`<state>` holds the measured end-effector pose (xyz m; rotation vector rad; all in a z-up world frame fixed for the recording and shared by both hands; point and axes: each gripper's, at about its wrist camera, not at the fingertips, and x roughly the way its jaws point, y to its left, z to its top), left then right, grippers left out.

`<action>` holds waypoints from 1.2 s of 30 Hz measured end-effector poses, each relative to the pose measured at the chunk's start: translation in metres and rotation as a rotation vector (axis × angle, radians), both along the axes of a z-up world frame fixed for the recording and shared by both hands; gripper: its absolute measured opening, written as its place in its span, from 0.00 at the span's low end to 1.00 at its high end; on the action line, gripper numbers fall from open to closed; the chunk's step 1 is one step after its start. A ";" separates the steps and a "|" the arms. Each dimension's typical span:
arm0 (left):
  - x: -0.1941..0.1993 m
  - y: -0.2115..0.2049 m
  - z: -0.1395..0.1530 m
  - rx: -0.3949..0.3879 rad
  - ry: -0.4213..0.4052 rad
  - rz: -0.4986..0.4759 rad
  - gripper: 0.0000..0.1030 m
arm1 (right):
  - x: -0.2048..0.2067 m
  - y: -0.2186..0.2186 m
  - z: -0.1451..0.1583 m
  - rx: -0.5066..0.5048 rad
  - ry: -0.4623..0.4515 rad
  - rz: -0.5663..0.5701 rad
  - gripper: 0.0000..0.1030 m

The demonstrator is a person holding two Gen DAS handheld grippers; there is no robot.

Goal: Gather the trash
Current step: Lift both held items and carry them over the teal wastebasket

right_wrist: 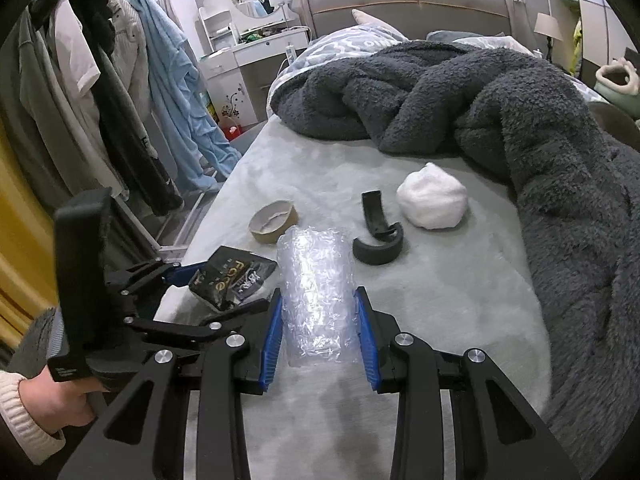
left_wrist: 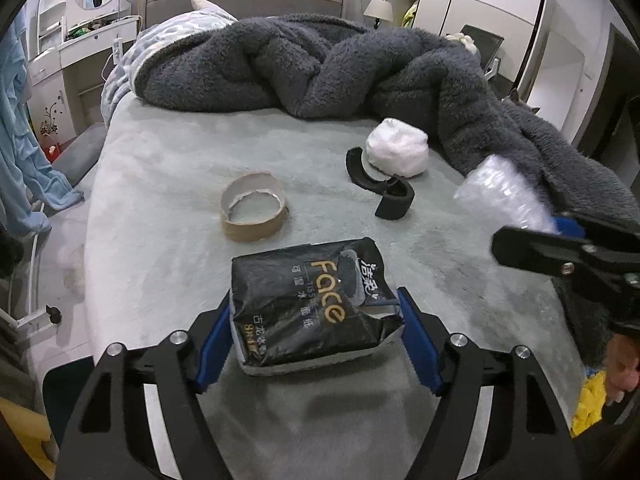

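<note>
My left gripper (left_wrist: 316, 304) is shut on a black "Face" tissue pack (left_wrist: 310, 300), held between its blue pads over the bed; the pack also shows in the right wrist view (right_wrist: 232, 282). My right gripper (right_wrist: 319, 300) is shut on a roll of clear bubble wrap (right_wrist: 316, 292), which also shows at the right of the left wrist view (left_wrist: 500, 194). On the bed lie an empty cardboard tape ring (left_wrist: 254, 210) (right_wrist: 274, 220), a wad of white paper (left_wrist: 398, 148) (right_wrist: 434, 200) and two curved black plastic pieces (left_wrist: 380, 184) (right_wrist: 378, 236).
A rumpled dark grey fleece blanket (left_wrist: 320, 68) covers the far and right side of the pale grey bed (left_wrist: 168, 184). Clothes hang on a rack (right_wrist: 100, 100) left of the bed. A white dresser with mirror (right_wrist: 256, 40) stands beyond.
</note>
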<state>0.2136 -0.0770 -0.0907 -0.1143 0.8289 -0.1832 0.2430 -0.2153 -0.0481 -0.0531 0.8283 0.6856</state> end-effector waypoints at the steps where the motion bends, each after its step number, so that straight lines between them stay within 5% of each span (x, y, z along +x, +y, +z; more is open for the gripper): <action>1: -0.004 0.002 0.003 0.005 -0.006 -0.004 0.75 | -0.001 0.003 0.000 -0.002 0.003 0.001 0.34; 18: -0.053 0.075 0.017 0.047 -0.025 0.054 0.75 | -0.021 0.051 0.015 -0.013 0.001 -0.021 0.34; 36: -0.069 0.169 -0.021 0.016 0.121 0.191 0.75 | -0.045 0.161 0.019 -0.079 -0.024 0.149 0.34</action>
